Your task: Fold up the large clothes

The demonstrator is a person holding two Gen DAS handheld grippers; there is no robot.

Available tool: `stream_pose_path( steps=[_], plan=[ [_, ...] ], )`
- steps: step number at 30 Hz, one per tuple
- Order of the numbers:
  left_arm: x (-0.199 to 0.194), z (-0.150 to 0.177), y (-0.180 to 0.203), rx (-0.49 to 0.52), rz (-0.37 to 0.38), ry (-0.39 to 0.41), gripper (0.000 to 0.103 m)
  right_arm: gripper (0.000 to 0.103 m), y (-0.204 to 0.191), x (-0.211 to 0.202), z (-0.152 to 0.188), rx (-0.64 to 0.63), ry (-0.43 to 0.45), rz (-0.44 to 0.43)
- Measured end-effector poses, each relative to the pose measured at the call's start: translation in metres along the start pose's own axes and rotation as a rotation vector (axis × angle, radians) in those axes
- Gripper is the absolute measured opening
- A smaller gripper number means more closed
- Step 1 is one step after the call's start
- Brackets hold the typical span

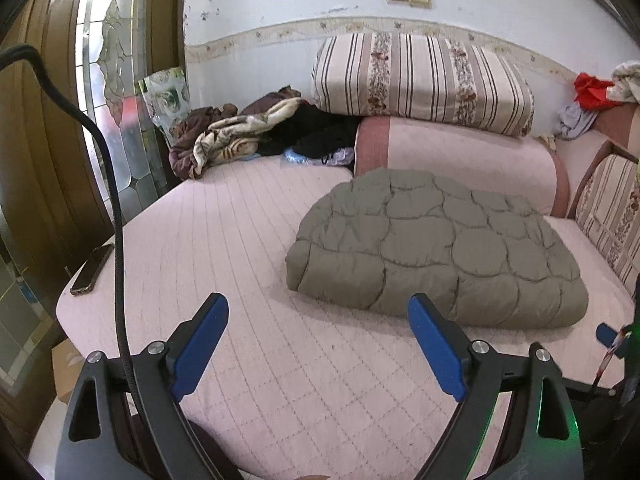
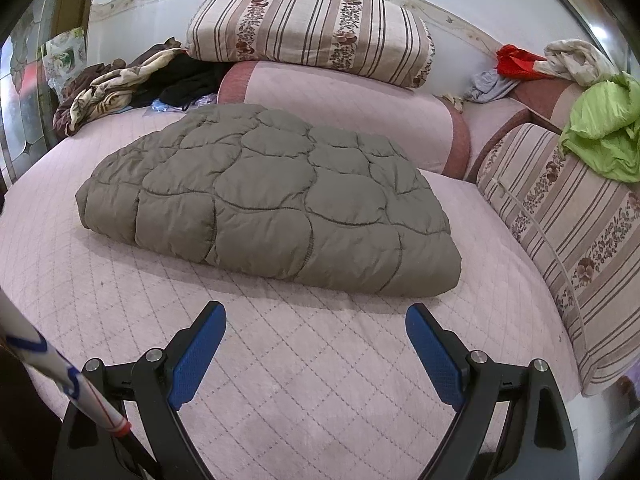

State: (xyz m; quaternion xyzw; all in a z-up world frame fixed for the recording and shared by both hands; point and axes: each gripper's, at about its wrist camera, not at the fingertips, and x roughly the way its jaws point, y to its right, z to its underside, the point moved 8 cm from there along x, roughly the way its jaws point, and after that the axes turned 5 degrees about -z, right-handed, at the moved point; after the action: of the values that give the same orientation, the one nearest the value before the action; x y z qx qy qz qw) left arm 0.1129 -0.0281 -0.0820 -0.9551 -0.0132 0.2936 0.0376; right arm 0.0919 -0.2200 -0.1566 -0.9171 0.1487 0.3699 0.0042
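Olive quilted jacket (image 2: 272, 200) lies folded on the bed, just beyond both empty, wide-spread claws (image 1: 318, 312) (image 2: 316, 320).

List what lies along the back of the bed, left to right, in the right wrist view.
Brown and cream crumpled blanket → black garment → striped floral cushion → grey cloth → red cloth → white cloth → lime green garment.

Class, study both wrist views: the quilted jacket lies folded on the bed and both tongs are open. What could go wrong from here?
1. The puffy olive jacket may spring open, since neither the left tongs nor the right tongs holds it.
2. The phone at the mattress edge could be knocked off.
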Motion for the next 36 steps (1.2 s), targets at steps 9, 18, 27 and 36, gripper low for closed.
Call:
stream_pose_path(
  steps=[9,18,27,36],
  plan=[
    [0.013,0.014,0.003,-0.006,0.02,-0.068,0.09,0.094,-0.007,0.004,0.001,-0.013,-0.013,0.0],
    [0.022,0.022,0.002,0.003,0.009,-0.101,0.09,0.094,-0.013,0.009,-0.001,-0.026,-0.029,0.002],
    [0.034,0.029,-0.004,-0.014,0.018,-0.144,0.09,0.094,-0.021,0.012,-0.004,-0.046,-0.032,0.003],
    [0.041,0.034,-0.008,-0.026,0.017,-0.171,0.09,0.094,-0.027,0.016,-0.003,-0.056,-0.041,-0.002]
  ],
)
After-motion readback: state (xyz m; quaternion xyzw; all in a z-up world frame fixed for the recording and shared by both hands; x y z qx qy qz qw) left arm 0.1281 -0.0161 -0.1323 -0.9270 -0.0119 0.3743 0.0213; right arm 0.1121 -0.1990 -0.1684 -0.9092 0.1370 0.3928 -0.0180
